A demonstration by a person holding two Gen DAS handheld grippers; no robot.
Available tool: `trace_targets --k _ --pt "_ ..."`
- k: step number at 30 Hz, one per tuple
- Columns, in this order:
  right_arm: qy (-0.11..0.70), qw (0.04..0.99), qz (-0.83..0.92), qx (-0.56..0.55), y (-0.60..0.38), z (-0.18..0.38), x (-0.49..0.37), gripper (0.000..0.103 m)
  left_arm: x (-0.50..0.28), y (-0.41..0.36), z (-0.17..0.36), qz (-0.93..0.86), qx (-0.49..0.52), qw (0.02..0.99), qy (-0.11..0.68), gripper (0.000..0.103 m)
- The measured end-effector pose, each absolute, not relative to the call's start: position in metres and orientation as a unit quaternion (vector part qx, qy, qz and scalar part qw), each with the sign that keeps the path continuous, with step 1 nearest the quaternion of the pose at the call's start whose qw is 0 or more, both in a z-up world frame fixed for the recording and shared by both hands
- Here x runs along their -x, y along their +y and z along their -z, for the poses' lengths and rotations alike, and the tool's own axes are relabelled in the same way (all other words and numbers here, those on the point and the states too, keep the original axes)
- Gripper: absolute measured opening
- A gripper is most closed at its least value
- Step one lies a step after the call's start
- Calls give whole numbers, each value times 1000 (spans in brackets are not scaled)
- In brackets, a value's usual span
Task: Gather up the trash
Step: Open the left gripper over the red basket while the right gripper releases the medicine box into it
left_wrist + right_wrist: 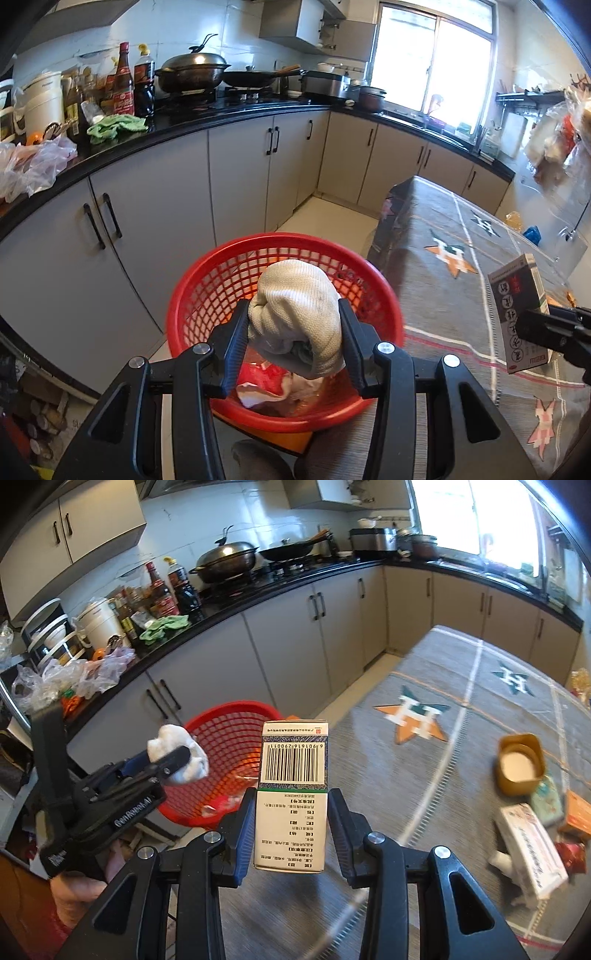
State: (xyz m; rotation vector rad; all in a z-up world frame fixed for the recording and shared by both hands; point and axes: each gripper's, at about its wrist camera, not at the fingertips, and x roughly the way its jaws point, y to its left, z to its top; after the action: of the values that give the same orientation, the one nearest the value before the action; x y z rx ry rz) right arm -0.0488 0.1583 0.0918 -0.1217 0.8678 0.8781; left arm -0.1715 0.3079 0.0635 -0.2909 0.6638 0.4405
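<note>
Both tools loaded, rag (295, 306), box (291, 794)

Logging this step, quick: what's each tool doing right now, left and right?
Left tool: shut on the white cloth wad, above the red basket.
Right tool: shut on the medicine box.

Crumpled white cloth (295, 314) above red mesh basket (192, 314); upright white barcoded carton (291, 797) nearby.

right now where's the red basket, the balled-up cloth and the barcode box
red basket (192, 291): left wrist view, bare left rim
balled-up cloth (295, 295): left wrist view, middle of its knit top
barcode box (293, 764): right wrist view, on the barcode
</note>
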Motion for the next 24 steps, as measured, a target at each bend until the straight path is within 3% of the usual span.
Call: trace_targets --k 24 --pt "460 764 -449 54 262 -59 17 42 158 343 -31 -209 154 902 344 45"
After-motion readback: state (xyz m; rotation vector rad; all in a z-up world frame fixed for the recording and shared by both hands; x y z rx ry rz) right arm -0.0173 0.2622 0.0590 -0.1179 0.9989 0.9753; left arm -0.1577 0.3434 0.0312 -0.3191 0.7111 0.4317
